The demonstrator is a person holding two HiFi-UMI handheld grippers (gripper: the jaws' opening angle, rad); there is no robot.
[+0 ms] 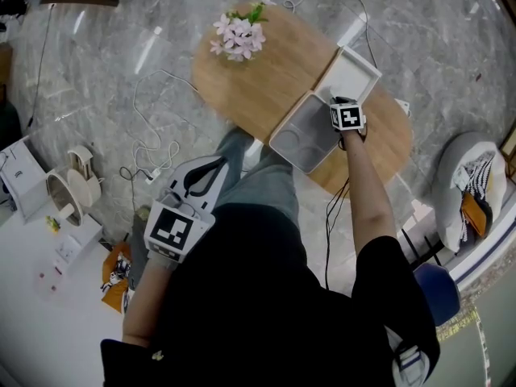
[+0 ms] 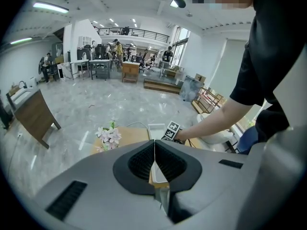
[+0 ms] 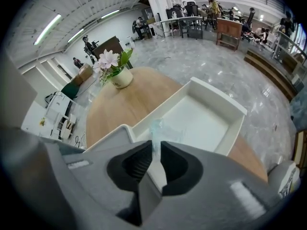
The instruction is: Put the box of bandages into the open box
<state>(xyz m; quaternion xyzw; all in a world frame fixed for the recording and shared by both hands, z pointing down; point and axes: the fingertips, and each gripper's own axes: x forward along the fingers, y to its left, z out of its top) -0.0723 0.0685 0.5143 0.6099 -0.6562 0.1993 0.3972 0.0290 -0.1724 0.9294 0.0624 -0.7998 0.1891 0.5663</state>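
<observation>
White open box [image 3: 240, 115] waits under the right gripper [image 3: 156, 146], jaws barely parted round the box of bandages [image 3: 156, 128]: seemingly the drop, next lift clear

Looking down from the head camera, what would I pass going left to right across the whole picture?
In order: left gripper → pink flowers → open box → pale rounded seat. The right gripper overlaps the box, so it is left out.
</observation>
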